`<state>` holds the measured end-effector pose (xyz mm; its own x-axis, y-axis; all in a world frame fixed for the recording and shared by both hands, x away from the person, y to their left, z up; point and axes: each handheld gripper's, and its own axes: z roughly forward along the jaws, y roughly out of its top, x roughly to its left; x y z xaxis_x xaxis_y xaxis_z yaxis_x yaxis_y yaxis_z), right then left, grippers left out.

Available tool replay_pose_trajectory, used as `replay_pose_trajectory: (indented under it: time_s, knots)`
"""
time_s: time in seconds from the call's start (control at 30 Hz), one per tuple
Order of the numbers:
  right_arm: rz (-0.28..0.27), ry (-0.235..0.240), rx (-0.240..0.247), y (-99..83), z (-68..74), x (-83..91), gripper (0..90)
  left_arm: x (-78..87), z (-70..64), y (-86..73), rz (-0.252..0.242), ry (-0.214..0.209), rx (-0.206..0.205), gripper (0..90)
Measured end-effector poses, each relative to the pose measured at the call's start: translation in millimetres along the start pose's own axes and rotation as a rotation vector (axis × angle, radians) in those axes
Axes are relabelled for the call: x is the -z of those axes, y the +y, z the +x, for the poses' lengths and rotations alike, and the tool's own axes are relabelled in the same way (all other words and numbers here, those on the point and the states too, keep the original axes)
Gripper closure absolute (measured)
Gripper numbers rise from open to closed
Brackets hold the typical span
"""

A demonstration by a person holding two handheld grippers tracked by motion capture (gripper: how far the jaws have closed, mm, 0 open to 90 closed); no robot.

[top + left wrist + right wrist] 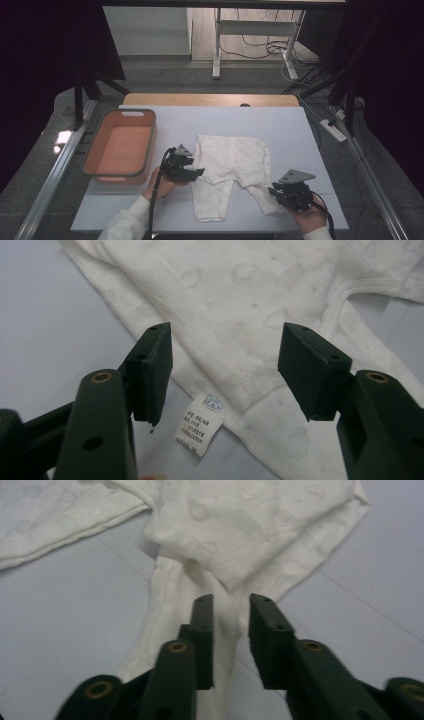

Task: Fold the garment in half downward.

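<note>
A: Left gripper (225,375): jaws spread wide, nothing between the pads; it hangs over the garment's (260,305) side hem; a white care label (200,425) sticks out from that hem below the gap; grey table (45,325) to the jaws' left.

B: Right gripper (230,630): jaws part-open, a narrow gap; a leg (175,630) of the garment runs under and between them; whether the pads touch cloth, cannot tell; no grip visible.

A: High view: left gripper (192,170) at the garment's left edge, about waist height, left hand (162,185) behind it; right gripper (280,192) at the cuff of the right leg, right hand (310,217) at the table's near edge.

B: Garment (232,160): white, laid flat mid-table, body away from the person, two legs toward them; the left leg longer, the right one folded or bunched.

A: Beyond that: orange bin (92,160) on the table's left side, well apart from the garment, just left of the left gripper.
</note>
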<state>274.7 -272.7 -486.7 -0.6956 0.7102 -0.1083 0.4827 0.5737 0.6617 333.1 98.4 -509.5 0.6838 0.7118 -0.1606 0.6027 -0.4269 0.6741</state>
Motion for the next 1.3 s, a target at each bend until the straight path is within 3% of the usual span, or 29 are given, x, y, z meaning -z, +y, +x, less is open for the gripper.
replay_pose_trajectory:
  time_s: [0.13,0.3,0.43,0.53,0.6,0.67,0.87,0.93,1.0,1.07,1.13,1.23,1.3]
  knots:
    - [-0.031,0.041,0.023,5.8,15.6,5.0,59.3,0.1,0.4,0.0,-0.003,0.001,0.001,39.2]
    - [0.068,0.084,0.104,2.7,37.7,-12.8,56.7,0.9,0.0,0.2,-0.003,0.001,-0.001,39.2]
    - [0.134,0.071,0.101,-0.3,39.6,-22.5,62.1,0.6,0.0,0.2,-0.002,0.001,-0.002,39.2]
    - [0.136,0.087,0.067,-1.1,35.5,-21.7,73.7,0.9,-0.1,0.4,-0.004,0.001,-0.001,39.2]
    - [0.135,0.086,0.072,-1.3,35.7,-21.2,82.2,1.4,-0.3,0.6,-0.003,0.001,-0.005,39.2]
    - [0.137,0.085,0.082,-0.7,37.3,-20.7,84.8,1.6,-0.5,0.8,-0.004,0.001,-0.006,39.2]
    - [0.040,0.205,0.072,12.4,56.1,-13.0,84.9,2.4,0.4,0.9,-0.012,0.003,0.000,39.2]
    - [0.029,0.230,0.071,16.3,63.2,-14.4,83.0,2.3,0.5,0.9,-0.012,0.003,0.002,39.2]
    - [0.042,0.231,0.083,16.9,67.1,-19.8,74.9,2.0,0.1,0.8,-0.012,0.003,-0.001,39.2]
    - [0.054,0.229,0.084,15.9,65.3,-21.9,66.9,2.1,-0.6,0.9,-0.009,0.002,-0.004,39.2]
    - [0.017,0.223,0.055,16.2,58.1,-16.8,60.0,2.0,-0.6,1.1,-0.009,0.002,-0.005,39.2]
    - [-0.059,0.191,-0.004,17.7,39.0,-4.0,57.7,2.2,-0.3,0.9,-0.016,0.006,-0.006,39.2]
    - [-0.082,0.154,-0.029,17.2,25.6,0.8,57.5,2.6,0.1,0.9,-0.019,0.008,-0.008,39.2]
